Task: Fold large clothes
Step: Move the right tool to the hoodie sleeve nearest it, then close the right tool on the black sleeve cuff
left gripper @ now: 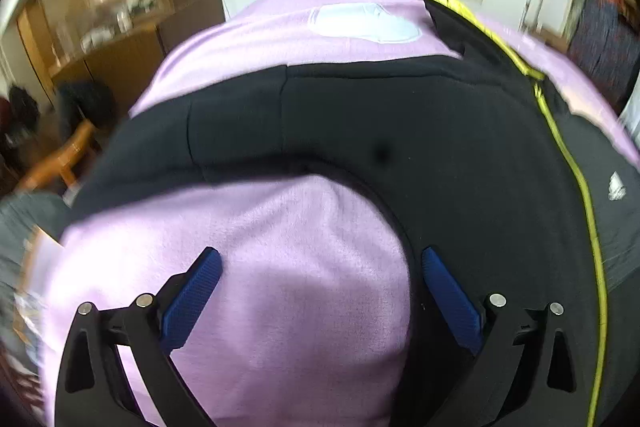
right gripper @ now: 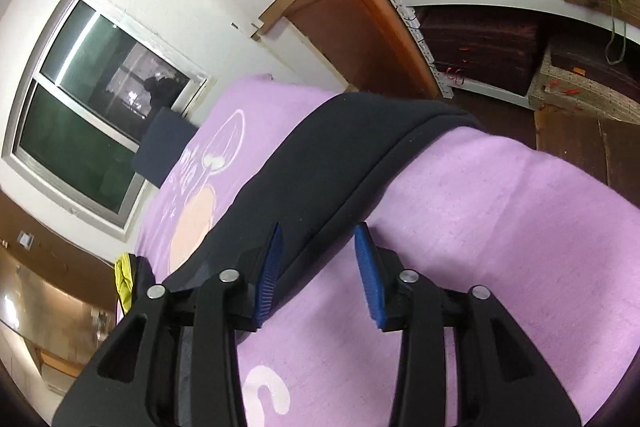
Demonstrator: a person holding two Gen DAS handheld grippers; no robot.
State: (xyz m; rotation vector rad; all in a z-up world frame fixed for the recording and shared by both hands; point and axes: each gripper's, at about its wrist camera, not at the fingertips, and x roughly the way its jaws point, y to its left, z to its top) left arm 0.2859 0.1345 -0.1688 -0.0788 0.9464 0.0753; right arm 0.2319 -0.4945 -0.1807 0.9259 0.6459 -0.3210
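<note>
Left wrist view first: the left claw (left gripper: 320,261) stands wide apart with nothing between its blue pads (left gripper: 196,301), only bare lilac blanket (left gripper: 280,307) beneath the gap. Just ahead of the pads, and curving round past the right-hand one, lies the black jacket (left gripper: 380,115), spread flat over the blanket. Further to the right of the claw, the jacket's yellow zip line (left gripper: 576,171) runs from the raised collar at the far side back toward the near edge, with a small white logo (left gripper: 616,187) just beyond it. A white patch (left gripper: 364,21) printed on the blanket sits well ahead of the claw, past the jacket.

Right wrist view: the right claw (right gripper: 318,247) is partly open, holding nothing. The jacket sleeve (right gripper: 348,155) stretches away ahead of it; the left-hand pad (right gripper: 270,275) is over the black cloth, the right-hand one over the blanket, so the sleeve's hem edge (right gripper: 360,187) lies in the gap between them. Whether the pads touch the cloth cannot be told. To the left of this claw a bit of the yellow lining (right gripper: 124,279) shows.

Judging the risks: the left claw is over blanket, not jacket, so closing where it is would pinch the blanket and drag it along with the fold. The right claw straddles only the hem edge; a shallow bite on thick cloth could slip out in mid-lift and leave the sleeve crumpled. With both claws empty, an uneven grab would skew the fold line.
</note>
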